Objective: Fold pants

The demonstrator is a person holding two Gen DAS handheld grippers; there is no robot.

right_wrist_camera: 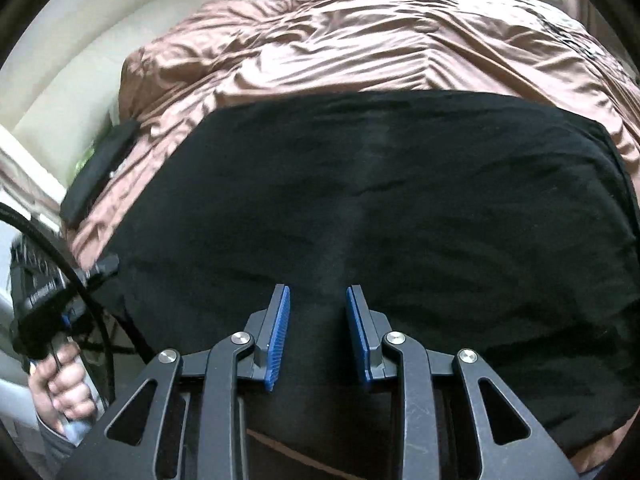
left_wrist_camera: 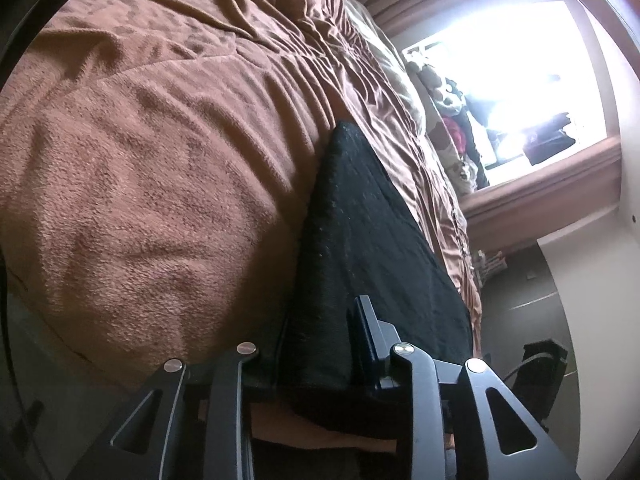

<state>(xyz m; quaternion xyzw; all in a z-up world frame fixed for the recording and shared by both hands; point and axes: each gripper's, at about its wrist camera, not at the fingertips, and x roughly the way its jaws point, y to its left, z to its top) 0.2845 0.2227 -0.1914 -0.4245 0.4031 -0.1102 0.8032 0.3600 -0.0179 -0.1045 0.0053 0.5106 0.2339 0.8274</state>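
Note:
The black pants (right_wrist_camera: 400, 200) lie folded into a broad flat block on the brown bedspread (right_wrist_camera: 360, 48). My right gripper (right_wrist_camera: 316, 304) is open just above their near part, blue pads (right_wrist_camera: 280, 332) apart and holding nothing. In the left wrist view the pants (left_wrist_camera: 368, 240) run away along the bed's edge as a dark wedge. My left gripper (left_wrist_camera: 320, 340) has black cloth filling the space between its fingers; only the right finger (left_wrist_camera: 368, 332) shows, the left one is hidden by cloth, so its grip is unclear.
A brown fleece blanket (left_wrist_camera: 140, 160) covers the bed to the left. A black flat device (right_wrist_camera: 100, 172) lies at the bed's left edge. A hand (right_wrist_camera: 60, 392) holds the other gripper by dark cables. A bright window (left_wrist_camera: 520, 80) and floor (left_wrist_camera: 520, 312) lie beyond.

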